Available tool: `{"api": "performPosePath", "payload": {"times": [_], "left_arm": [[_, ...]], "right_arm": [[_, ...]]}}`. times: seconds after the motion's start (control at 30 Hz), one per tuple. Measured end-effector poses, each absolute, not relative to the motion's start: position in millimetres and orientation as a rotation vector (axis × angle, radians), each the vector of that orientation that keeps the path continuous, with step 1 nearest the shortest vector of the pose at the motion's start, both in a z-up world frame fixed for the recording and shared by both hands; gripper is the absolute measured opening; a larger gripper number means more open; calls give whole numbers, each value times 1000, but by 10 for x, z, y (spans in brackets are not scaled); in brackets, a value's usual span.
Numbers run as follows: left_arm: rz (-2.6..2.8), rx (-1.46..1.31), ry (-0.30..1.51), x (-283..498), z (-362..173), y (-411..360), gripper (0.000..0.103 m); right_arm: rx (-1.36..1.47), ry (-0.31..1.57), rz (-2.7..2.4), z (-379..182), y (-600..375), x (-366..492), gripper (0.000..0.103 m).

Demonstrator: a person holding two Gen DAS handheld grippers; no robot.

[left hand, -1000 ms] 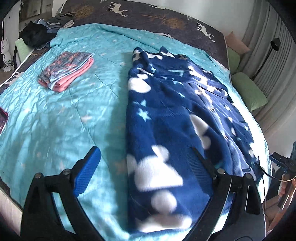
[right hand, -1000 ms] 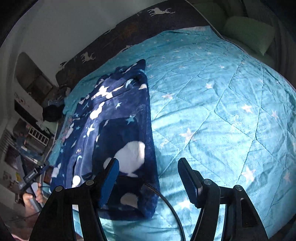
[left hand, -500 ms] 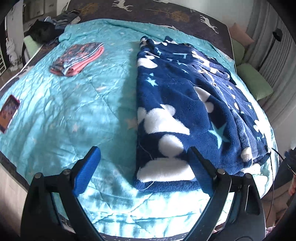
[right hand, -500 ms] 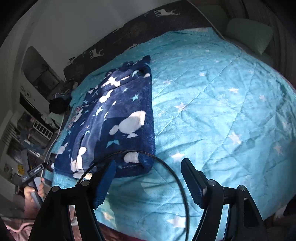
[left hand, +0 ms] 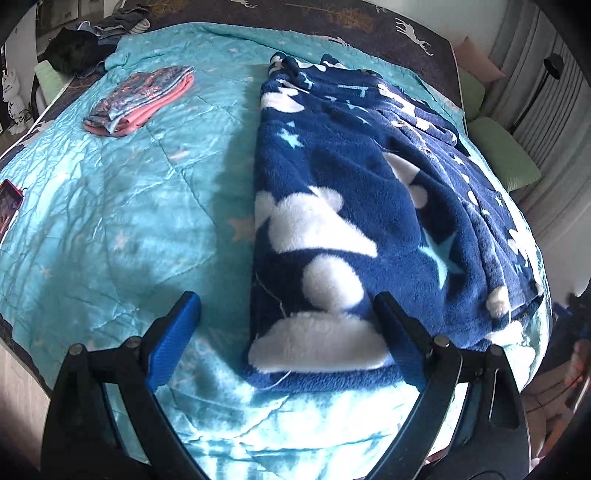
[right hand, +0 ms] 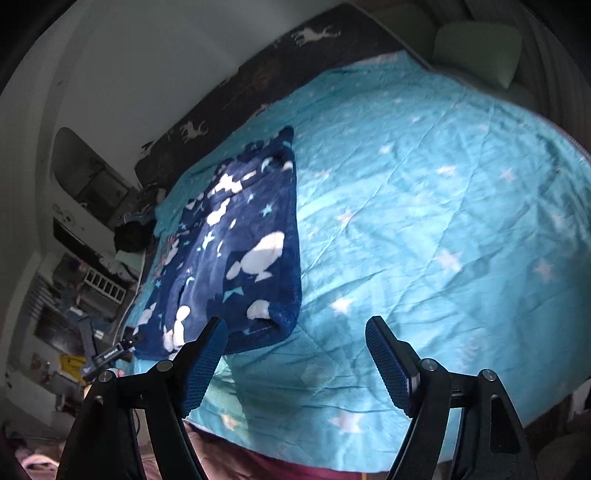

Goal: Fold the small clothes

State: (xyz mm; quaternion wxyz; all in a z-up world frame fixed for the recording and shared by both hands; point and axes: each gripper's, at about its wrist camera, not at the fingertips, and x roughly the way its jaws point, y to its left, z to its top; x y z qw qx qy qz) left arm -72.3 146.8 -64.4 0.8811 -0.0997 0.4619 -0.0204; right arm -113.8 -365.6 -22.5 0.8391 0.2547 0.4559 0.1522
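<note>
- Two hand-held black grippers with blue ribbed pads are seen pointing steeply down over a bed covered by a turquoise quilted bedspread (left hand: 110,206) printed with pale stars.
- The left gripper (left hand: 284,325) is held with its jaws spread wide; the near left corner of a navy fleece garment (left hand: 351,206) with white shapes and pale blue stars lies between the pads, but no pad is pressed on it.
- The right gripper (right hand: 293,350) is seen with its jaws opening and nothing between them; only bedspread lies beneath, and the navy fleece garment (right hand: 243,251) is just beyond the left pad.
- The navy fleece garment is laid flat as a long folded strip running from the near edge of the bed toward the dark deer-print sheet (left hand: 369,22) at the far side.
- A folded pink and patterned cloth (left hand: 142,99) is set well apart on the bedspread, to the far left.
- Compared with a second ago, both grippers have been drawn back toward the near edge of the bed: the hem of the garment, then under the jaws, is now seen whole, and the right pads, then straddling its corner, are clear of it.
</note>
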Motion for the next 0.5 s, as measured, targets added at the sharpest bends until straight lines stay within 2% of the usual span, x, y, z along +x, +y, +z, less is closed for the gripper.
{"api": "performPosePath", "payload": {"times": [0.13, 0.5], "left_arm": [[-51, -253, 963, -774, -698, 1534, 94], [-150, -300, 937, -782, -715, 1504, 93]], "right_arm": [[521, 1069, 344, -556, -3335, -802, 80], [586, 1061, 480, -530, -3226, -641, 80]]}}
